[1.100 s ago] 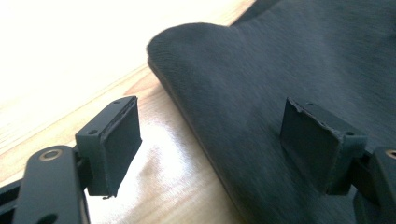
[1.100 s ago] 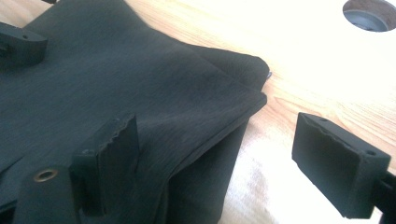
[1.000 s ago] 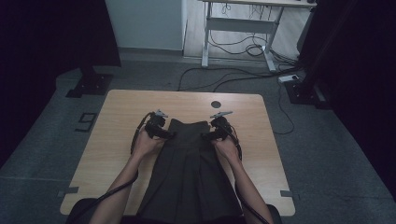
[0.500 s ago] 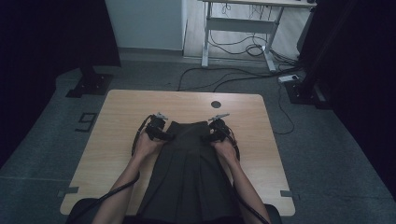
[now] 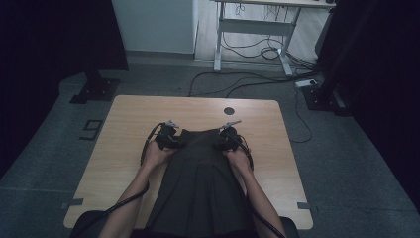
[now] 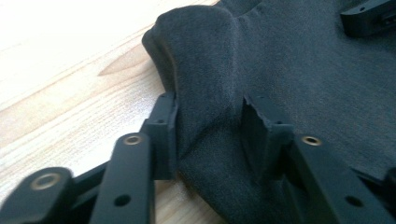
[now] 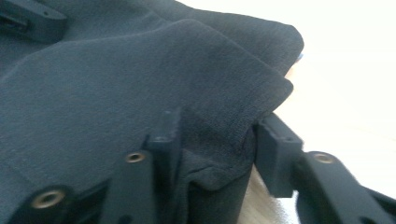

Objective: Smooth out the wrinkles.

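- Left gripper (image 5: 174, 139), centre-left of the high view, had just been closing; it pinched the skirt (image 5: 200, 173).
- Right gripper (image 5: 222, 139) had likewise been closing, clamping the skirt's opposite corner on the table (image 5: 124, 129).

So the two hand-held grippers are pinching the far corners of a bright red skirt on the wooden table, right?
Not quite: the skirt is dark grey, not bright red, as the high view shows. The rest holds: the left hand-held gripper and the right hand-held gripper have just been closing, each with a bunched far corner of the cloth between its jaws, on the wooden table.
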